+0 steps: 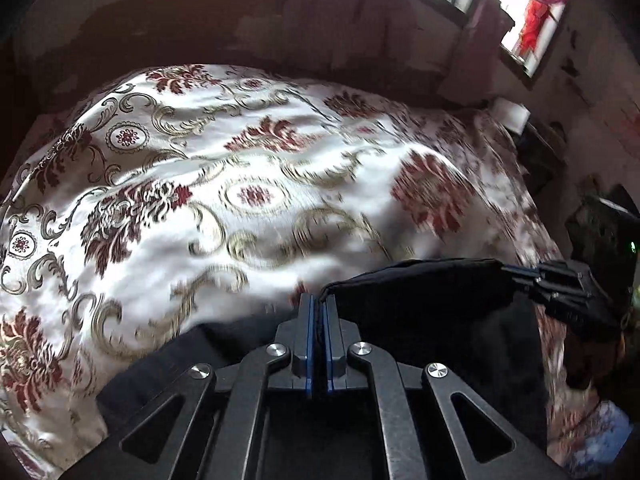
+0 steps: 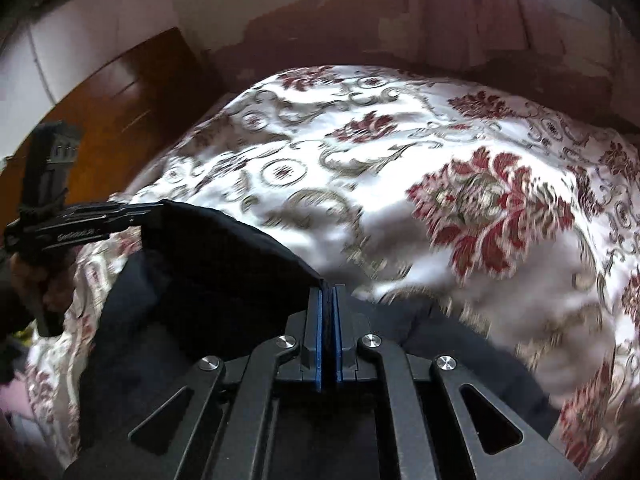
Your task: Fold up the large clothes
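Observation:
A black garment [image 1: 420, 292] lies at the near edge of a bed, its top edge lifted and stretched taut between my two grippers. My left gripper [image 1: 319, 300] is shut on one corner of that edge, the cloth pinched between the blue pads. My right gripper [image 2: 328, 290] is shut on the other corner of the black garment [image 2: 224, 264]. Each gripper shows in the other's view, holding its end of the edge: the right gripper [image 1: 506, 268] and the left gripper [image 2: 158, 206]. The rest of the garment hangs below the grippers, partly hidden by them.
A white bedspread with red flowers and gold scrolls [image 1: 240, 152] covers the bed [image 2: 400, 160]. A brown wooden panel [image 2: 120, 92] stands at the bed's left, and a window [image 1: 520, 20] is at the upper right. A person's hand [image 2: 36, 280] holds the left gripper.

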Demonstrator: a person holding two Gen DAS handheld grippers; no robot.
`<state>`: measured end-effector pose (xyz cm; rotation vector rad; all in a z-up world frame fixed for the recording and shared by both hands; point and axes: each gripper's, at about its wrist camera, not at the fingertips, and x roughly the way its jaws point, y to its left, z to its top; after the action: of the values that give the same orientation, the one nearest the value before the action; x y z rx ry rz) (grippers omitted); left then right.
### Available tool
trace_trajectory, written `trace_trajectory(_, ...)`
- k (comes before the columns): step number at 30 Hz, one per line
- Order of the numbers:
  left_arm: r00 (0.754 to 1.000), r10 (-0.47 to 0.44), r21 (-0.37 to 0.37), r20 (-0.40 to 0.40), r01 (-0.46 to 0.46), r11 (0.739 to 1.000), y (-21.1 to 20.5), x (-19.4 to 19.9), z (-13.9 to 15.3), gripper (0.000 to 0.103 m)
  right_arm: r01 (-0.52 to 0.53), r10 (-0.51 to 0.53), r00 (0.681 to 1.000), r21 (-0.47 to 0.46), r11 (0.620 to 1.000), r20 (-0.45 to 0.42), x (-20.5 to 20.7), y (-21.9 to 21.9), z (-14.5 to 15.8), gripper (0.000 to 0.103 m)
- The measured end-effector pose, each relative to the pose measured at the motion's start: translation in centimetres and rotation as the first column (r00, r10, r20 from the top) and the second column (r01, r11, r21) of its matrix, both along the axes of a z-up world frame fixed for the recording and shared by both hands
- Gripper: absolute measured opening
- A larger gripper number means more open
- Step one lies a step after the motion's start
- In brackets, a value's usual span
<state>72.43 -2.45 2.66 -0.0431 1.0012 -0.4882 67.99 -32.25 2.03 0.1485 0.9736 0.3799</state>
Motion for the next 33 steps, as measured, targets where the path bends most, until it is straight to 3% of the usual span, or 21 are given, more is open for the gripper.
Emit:
trace_trajectory(6,0.984,-0.109,0.132,-0.139,0.128,0.983,-1.6,-4.2,-4.1,0.004,-0.084,0.076,0.987,-0.054,0.995,-0.139,-3.5,1.4,-3.5,0.005)
trace_trajectory(12,0.974,-0.082,0.173,-0.213,0.121,0.977,-2.8,-3.5,-8.5,0.004,-0.050,0.034,0.977,-0.071,0.996,-0.209,-3.2,1.9,-8.0,0.005)
trace_trajectory(16,0.970,-0.077,0.185,-0.229,0.121,0.975,-3.3,-2.8,-9.7,0.004,-0.020,0.002,0.976,-0.082,0.996,-0.216,-2.8,2.3,-9.5,0.005)
trace_trajectory(22,0.972,-0.099,0.077,-0.214,0.118,0.990,-1.3,-4.0,-6.1,0.005,-0.001,-0.005,0.977,-0.029,1.000,-0.212,-4.1,1.2,-6.1,0.009)
trace_trajectory(26,0.979,-0.157,0.053,-0.128,0.165,0.985,-0.9,-5.0,-2.4,0.007,0.003,-0.001,0.982,0.010,1.000,-0.191,-4.5,-0.7,-3.2,0.013)
trace_trajectory(30,0.990,-0.132,-0.046,-0.044,0.130,0.990,-0.9,-3.2,0.6,0.009,0.059,-0.052,0.990,0.047,0.997,-0.132,-3.2,-2.6,-1.1,0.028)
trace_trajectory(33,0.996,-0.082,-0.080,-0.047,0.078,0.994,-2.4,-0.3,0.2,0.010,0.136,-0.122,0.985,0.118,0.984,-0.120,-0.6,-3.2,-1.5,0.028)
